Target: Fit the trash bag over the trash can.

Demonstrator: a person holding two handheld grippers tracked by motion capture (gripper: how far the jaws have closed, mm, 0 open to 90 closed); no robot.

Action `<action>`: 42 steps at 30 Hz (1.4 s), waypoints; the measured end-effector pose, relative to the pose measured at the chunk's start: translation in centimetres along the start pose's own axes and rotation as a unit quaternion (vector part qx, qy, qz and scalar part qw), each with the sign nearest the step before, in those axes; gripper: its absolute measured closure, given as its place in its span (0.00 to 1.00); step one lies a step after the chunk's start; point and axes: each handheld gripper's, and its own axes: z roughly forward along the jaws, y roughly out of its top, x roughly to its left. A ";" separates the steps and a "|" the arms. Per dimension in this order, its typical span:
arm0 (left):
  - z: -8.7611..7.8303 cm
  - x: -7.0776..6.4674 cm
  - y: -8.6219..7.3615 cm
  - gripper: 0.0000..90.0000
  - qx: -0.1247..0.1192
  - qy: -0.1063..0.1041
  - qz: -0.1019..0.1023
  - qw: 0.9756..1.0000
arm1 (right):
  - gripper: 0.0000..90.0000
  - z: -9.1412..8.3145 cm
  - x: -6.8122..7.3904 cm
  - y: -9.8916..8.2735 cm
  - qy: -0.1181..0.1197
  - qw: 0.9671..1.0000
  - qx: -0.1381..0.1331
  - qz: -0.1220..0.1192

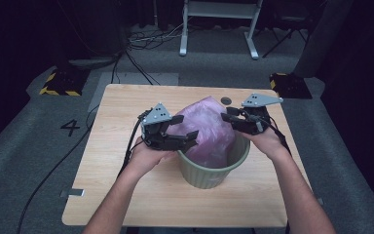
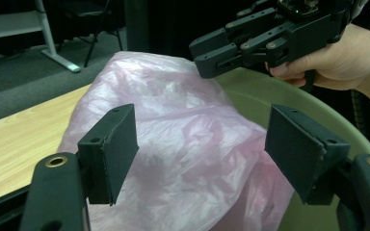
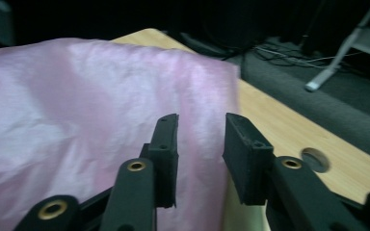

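Bag [image 1: 208, 127] ballooned from the bin [image 1: 209, 171]. Left tool [image 1: 184, 127] gaped wide; right tool [image 1: 230, 117] stood partly spread, gripping nothing. Best pinch loose film near the rim.

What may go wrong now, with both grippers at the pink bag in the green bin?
1. The thin pink bag could tear if the left gripper closes its open fingers and pulls hard.
2. The green bin looks light; pulling the bag sideways might tip it on the table.
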 end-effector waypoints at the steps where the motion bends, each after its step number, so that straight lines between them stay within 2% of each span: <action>1: 0.1 -0.1 0.0 0.30 0.001 -0.002 0.000 1.000 | 0.80 0.0 0.2 0.0 0.002 1.000 0.004 -0.005; 6: 0.3 -0.4 -0.1 0.30 0.007 -0.004 0.005 1.000 | 0.99 -0.2 0.5 -0.3 0.019 1.000 0.017 -0.015; 14: 0.0 -0.7 -0.3 0.30 0.015 -0.009 0.008 1.000 | 1.00 -2.8 1.7 -1.1 0.046 0.999 0.001 -0.019; 18: 0.4 -1.0 -0.3 0.30 0.015 -0.011 0.006 1.000 | 0.76 -3.4 3.3 -0.5 0.068 0.997 -0.021 -0.029; 20: 0.6 -1.0 -0.2 0.30 0.019 -0.012 0.006 1.000 | 0.67 -3.3 4.3 0.1 0.083 0.996 -0.018 -0.040; 23: 0.8 -1.2 -0.2 0.30 0.029 -0.008 0.009 1.000 | 0.52 -2.8 5.3 0.6 0.078 0.995 -0.003 -0.054; 25: 0.8 -1.2 -0.2 0.31 0.040 0.004 0.020 0.999 | 0.45 -2.4 5.4 0.7 0.069 0.996 0.007 -0.054; 27: 1.0 -1.3 -0.2 0.36 0.062 0.009 0.021 0.998 | 0.43 -2.2 5.2 0.6 0.046 0.998 0.012 -0.051; 29: 1.4 -1.3 -0.2 0.42 0.085 0.018 0.021 0.996 | 0.42 -2.2 4.6 0.6 0.035 0.999 0.006 -0.033; 30: 1.6 -1.3 -0.2 0.44 0.094 0.014 0.021 0.995 | 0.42 -2.3 4.2 0.6 0.032 0.999 -0.001 -0.026; 33: 1.9 -1.5 -0.1 0.50 0.100 0.005 0.026 0.995 | 0.40 -2.2 3.1 0.7 0.007 1.000 -0.009 -0.003; 36: 2.0 -1.8 0.0 0.49 0.105 -0.002 0.032 0.994 | 0.36 -1.4 1.4 0.8 -0.021 1.000 -0.011 0.016; 39: 1.9 -1.8 0.0 0.50 0.106 -0.006 0.035 0.994 | 0.36 -0.2 -0.1 0.9 -0.025 0.999 -0.014 0.030; 40: 2.0 -1.8 0.0 0.50 0.106 -0.005 0.037 0.994 | 0.36 0.2 -0.6 0.9 -0.024 0.999 -0.012 0.040; 42: 1.9 -1.9 0.0 0.50 0.107 -0.008 0.042 0.993 | 0.37 1.1 -1.2 0.9 -0.025 0.999 -0.002 0.046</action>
